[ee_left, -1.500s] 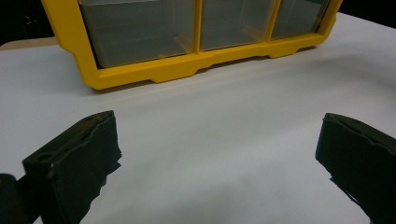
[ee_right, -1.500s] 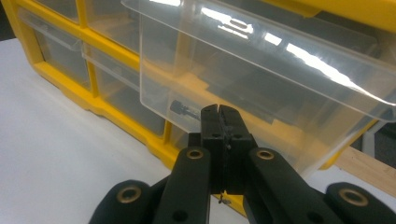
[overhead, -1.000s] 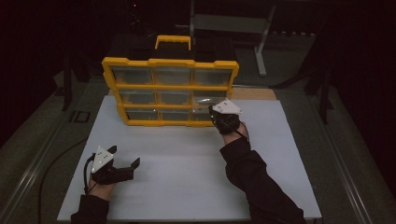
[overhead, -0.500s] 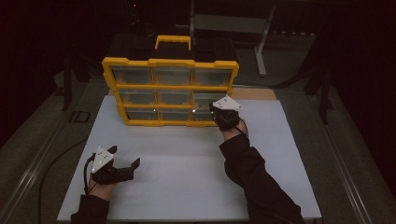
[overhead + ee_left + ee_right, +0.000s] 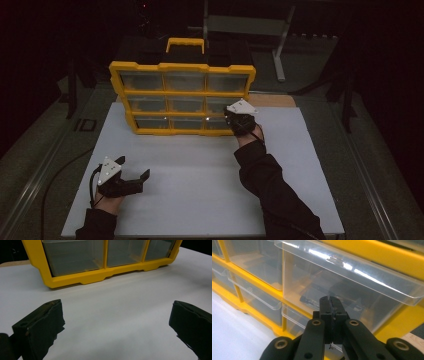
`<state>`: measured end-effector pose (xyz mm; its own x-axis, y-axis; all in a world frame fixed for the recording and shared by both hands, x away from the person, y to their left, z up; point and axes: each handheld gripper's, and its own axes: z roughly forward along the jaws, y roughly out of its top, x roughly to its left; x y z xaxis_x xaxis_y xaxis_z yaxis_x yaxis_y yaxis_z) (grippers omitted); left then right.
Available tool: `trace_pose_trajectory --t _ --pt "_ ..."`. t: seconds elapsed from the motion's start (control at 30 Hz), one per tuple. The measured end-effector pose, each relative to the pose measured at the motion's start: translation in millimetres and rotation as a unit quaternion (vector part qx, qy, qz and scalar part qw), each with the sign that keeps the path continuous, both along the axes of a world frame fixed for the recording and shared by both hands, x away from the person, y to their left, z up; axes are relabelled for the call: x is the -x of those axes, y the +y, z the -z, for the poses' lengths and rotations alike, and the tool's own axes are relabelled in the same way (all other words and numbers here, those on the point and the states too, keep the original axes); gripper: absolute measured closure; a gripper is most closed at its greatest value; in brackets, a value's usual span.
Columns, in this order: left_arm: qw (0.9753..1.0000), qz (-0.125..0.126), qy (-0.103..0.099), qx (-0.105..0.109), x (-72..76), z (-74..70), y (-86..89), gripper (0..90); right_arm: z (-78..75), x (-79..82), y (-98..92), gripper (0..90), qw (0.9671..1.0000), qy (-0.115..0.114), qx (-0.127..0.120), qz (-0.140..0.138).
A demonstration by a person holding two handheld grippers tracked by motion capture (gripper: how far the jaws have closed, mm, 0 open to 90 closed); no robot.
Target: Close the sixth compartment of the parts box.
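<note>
Right gripper [image 5: 331, 305] at yellow drawer cabinet [image 5: 182, 97], jaws pressed together against clear middle-row right drawer [image 5: 342, 287], left gripper [image 5: 131, 182] resting on white table [image 5: 200, 175], jaws spread wide

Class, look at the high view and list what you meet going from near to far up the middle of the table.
White board → left gripper, jaws open, on the board → right gripper at the organizer's lower right drawers → yellow drawer organizer → its yellow carry handle.
</note>
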<state>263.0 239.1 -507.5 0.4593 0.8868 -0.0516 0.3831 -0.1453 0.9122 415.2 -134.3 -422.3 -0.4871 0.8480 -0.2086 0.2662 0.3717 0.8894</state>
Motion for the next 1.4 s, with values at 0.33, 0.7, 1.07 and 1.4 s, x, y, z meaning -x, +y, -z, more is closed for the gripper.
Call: trace_pose_trajectory --t 0.33,0.7,1.07,1.4 --pt "1.0000 0.000 0.001 -0.001 -0.1 0.2 0.0 0.1 0.5 -4.5 2.2 90.0 1.0000 0.000 0.002 0.000" --pt "1.0000 0.000 0.001 0.000 0.0 0.3 0.0 0.1 0.6 -8.5 3.4 90.0 0.9999 -0.004 0.008 -0.005" --pt "1.0000 0.001 0.002 0.001 -0.2 0.6 0.1 0.1 0.6 -8.5 6.0 90.0 0.9999 -0.004 0.008 -0.004" --pt "1.0000 0.001 0.001 0.002 -0.3 0.4 0.5 0.1 0.0 -3.7 8.9 90.0 0.9998 0.015 -0.007 -0.009"
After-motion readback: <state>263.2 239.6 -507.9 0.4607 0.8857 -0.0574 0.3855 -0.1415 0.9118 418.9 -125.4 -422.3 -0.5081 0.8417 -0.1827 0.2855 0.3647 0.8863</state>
